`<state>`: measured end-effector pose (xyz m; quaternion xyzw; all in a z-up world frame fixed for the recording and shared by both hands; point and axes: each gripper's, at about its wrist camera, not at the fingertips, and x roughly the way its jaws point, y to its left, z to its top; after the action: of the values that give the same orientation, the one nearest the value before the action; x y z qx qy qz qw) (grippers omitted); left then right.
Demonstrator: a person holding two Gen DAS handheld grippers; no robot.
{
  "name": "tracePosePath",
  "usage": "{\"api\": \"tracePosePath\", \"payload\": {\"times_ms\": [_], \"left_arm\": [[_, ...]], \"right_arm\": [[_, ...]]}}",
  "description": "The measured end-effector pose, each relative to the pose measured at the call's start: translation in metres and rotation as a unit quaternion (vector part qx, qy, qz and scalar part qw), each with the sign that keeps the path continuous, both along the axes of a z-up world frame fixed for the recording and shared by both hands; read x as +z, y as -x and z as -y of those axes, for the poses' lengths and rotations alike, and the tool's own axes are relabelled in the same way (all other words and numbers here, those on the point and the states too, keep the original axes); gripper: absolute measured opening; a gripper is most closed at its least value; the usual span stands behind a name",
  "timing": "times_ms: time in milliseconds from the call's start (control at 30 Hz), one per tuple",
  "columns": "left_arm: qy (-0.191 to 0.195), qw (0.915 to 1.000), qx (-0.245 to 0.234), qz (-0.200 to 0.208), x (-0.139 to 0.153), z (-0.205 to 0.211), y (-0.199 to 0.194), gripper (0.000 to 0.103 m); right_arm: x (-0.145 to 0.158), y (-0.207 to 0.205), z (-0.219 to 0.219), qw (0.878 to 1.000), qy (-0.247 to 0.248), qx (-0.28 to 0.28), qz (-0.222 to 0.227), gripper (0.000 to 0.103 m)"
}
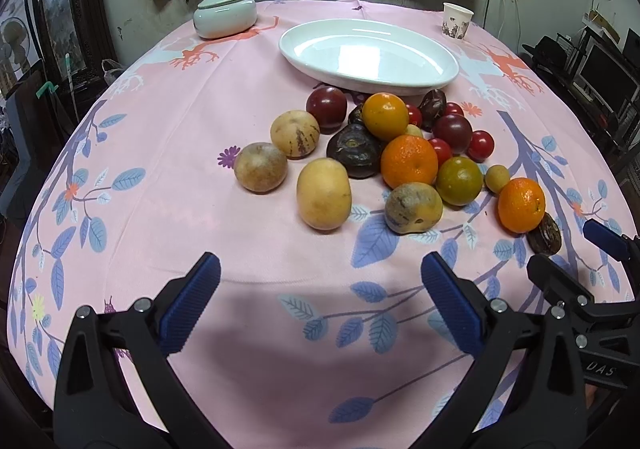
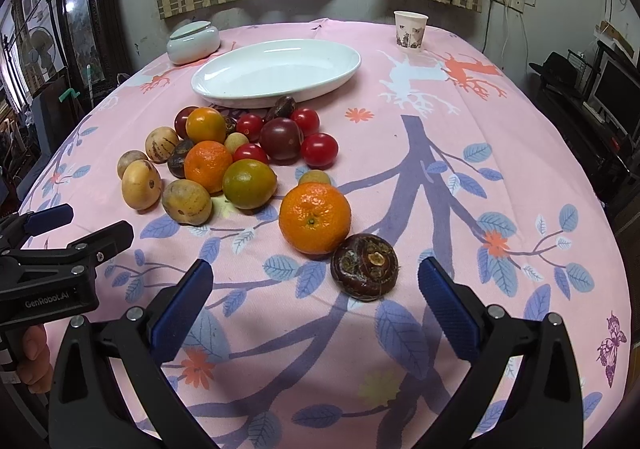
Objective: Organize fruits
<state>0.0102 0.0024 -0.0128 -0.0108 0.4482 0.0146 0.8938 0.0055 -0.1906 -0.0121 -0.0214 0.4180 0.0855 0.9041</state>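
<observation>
A pile of fruit lies on the pink tablecloth in front of an empty white oval dish [image 1: 368, 53] [image 2: 276, 69]. It holds oranges [image 1: 409, 160] [image 2: 314, 218], yellow-brown fruits [image 1: 323, 194] [image 2: 141, 180], dark plums [image 1: 326, 105], small red tomatoes [image 2: 319, 149] and dark brown water chestnuts [image 2: 365, 266]. My left gripper [image 1: 320, 289] is open and empty, near the table's front edge, short of the pile. My right gripper [image 2: 314, 291] is open and empty, just in front of a water chestnut and an orange. Each gripper shows at the other view's edge.
A pale green lidded jar [image 1: 224, 16] [image 2: 193, 41] stands at the back left. A paper cup [image 1: 456, 20] [image 2: 409, 29] stands at the back right. Dark furniture and monitors [image 2: 616, 97] stand beyond the table's right edge.
</observation>
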Motion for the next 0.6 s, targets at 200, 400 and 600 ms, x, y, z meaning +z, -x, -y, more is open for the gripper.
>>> {"api": "tracePosePath", "payload": {"times_ms": [200,400,600], "left_arm": [[-0.004,1.0000,-0.001,-0.003,-0.002,0.000,0.000,0.101],[-0.023,0.9995,-0.020,0.006,-0.011,-0.011,-0.004,0.101],[-0.013,0.9995,-0.026,-0.010,-0.019,-0.034,-0.028,0.101]], "right_arm": [[-0.002,-0.001,0.000,1.000,0.003,0.001,-0.003,0.102],[-0.003,-0.007,0.001,0.999,0.034,0.008,-0.009,0.102],[-0.008,-0.015,0.014,1.000,0.009,0.006,-0.019,0.102]]}}
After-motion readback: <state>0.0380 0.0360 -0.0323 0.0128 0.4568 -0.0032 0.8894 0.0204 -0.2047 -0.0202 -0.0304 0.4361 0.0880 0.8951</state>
